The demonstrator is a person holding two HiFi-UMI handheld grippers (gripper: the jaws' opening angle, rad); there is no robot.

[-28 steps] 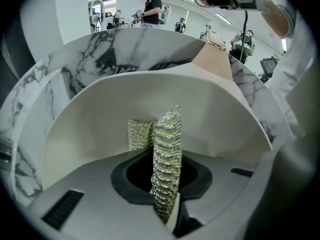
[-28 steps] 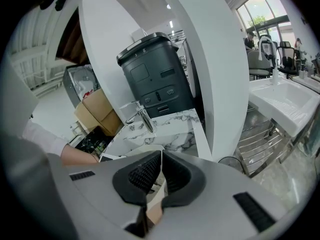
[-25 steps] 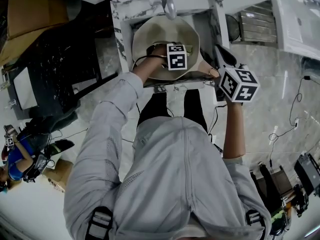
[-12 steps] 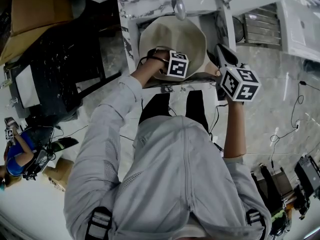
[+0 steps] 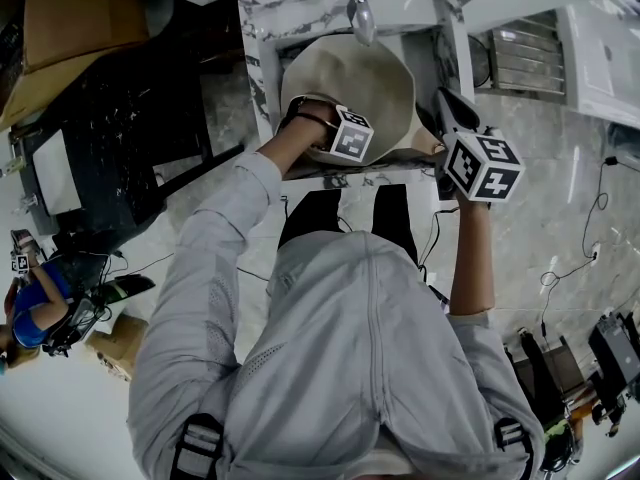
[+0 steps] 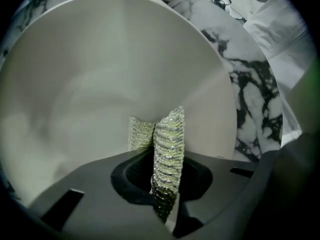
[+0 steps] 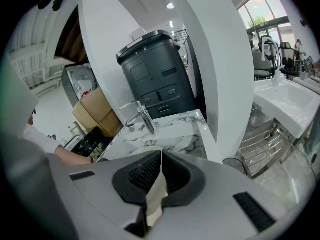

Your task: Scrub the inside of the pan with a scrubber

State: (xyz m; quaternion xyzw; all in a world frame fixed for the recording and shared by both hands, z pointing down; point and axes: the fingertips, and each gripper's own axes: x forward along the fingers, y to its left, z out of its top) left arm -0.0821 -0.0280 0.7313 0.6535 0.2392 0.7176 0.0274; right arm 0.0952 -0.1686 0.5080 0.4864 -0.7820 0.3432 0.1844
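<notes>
A pale beige pan [image 5: 365, 73] lies tilted in the marble sink. My left gripper [image 5: 345, 128] reaches into it from the near rim, shut on a yellow-green mesh scrubber [image 6: 167, 149]. The scrubber's tip presses against the pan's inner wall [image 6: 100, 84] in the left gripper view [image 6: 165, 184]. My right gripper [image 5: 445, 103] sits at the pan's right side. In the right gripper view [image 7: 157, 184] its jaws are shut on a thin beige edge of the pan [image 7: 156, 196].
A chrome faucet [image 5: 358, 8] [image 7: 145, 119] stands behind the pan on the marble sink surround [image 5: 262, 28] [image 6: 250, 99]. A dark bin [image 7: 155, 74] stands beyond it. A metal rack [image 5: 520, 53] is on the right, black clutter [image 5: 110, 118] on the left.
The left gripper with the scrubber has slid a little toward the pan's near rim. The right gripper has kept its hold at the pan's side.
</notes>
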